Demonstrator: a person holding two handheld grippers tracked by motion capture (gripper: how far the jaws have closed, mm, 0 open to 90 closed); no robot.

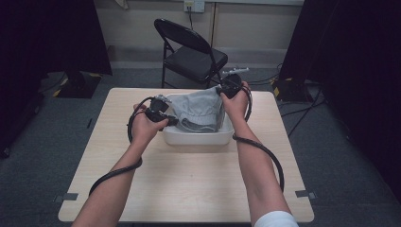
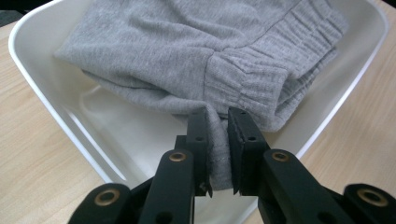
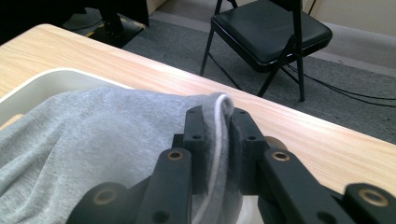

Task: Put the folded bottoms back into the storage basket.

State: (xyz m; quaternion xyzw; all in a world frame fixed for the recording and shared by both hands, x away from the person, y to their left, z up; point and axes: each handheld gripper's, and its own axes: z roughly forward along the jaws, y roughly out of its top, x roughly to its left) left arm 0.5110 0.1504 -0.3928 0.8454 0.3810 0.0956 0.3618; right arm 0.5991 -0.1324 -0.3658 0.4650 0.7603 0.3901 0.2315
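Note:
A grey knit garment (image 1: 201,106) with an elastic waistband (image 2: 261,70) lies folded in a white plastic tub (image 1: 189,138) on the wooden table. My left gripper (image 1: 171,121) is at the tub's left side, shut on a fold of the grey cloth (image 2: 218,140) near the waistband. At the tub's far right corner my right gripper (image 1: 221,90) is shut on the garment's edge (image 3: 223,122), holding it raised above the tub rim (image 3: 56,74). Both hands grasp the grippers from below.
A black folding chair (image 1: 191,52) stands just beyond the table's far edge. Cables run over the grey carpet at the right (image 1: 302,109). The near half of the table (image 1: 189,184) is bare wood under my forearms.

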